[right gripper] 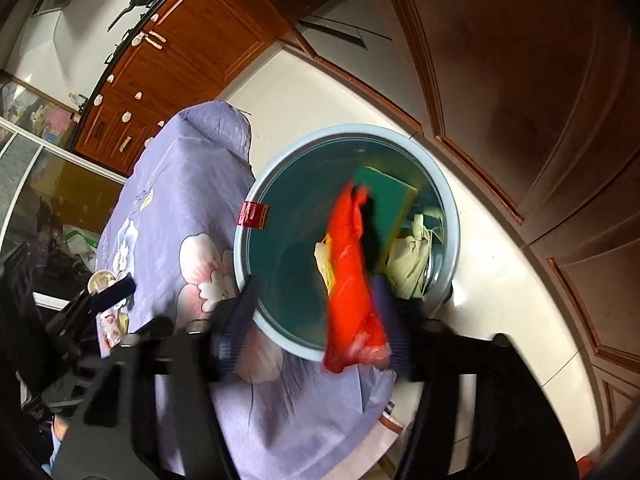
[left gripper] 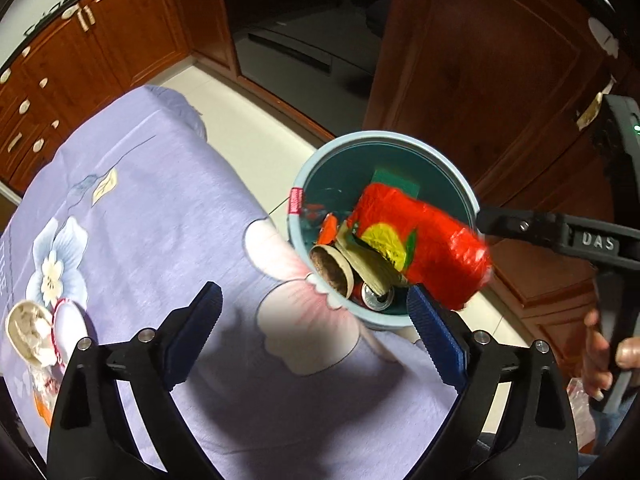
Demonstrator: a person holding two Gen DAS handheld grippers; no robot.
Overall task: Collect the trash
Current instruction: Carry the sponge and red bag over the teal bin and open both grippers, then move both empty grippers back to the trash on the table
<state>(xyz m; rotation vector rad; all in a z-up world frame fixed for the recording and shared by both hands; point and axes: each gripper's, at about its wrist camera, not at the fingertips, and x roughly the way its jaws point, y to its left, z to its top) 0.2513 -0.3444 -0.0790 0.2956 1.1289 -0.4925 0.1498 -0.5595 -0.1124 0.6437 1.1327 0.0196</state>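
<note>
A light blue bin (left gripper: pixel 448 168) stands on the floor beside the table; it also shows in the right wrist view (right gripper: pixel 448 208). A red snack bag (left gripper: pixel 420 248) hangs over the bin's opening, blurred, against the right finger (right gripper: pixel 394 328) of my right gripper (right gripper: pixel 316 328), whose jaws stand wide apart; the bag (right gripper: pixel 352 280) looks loose. Inside the bin lie a cardboard roll (left gripper: pixel 332 268), a can (left gripper: pixel 376 300), crumpled paper (right gripper: pixel 412 264) and a green box (right gripper: pixel 384 200). My left gripper (left gripper: pixel 316 320) is open and empty above the table. A crumpled cup and wrapper (left gripper: pixel 32 336) lie at the table's left.
The table wears a lilac flowered cloth (left gripper: pixel 160 200). Wooden kitchen cabinets (left gripper: pixel 100 48) stand behind, and a dark wooden door (left gripper: pixel 500 60) rises right of the bin. The floor (right gripper: pixel 500 280) is pale tile.
</note>
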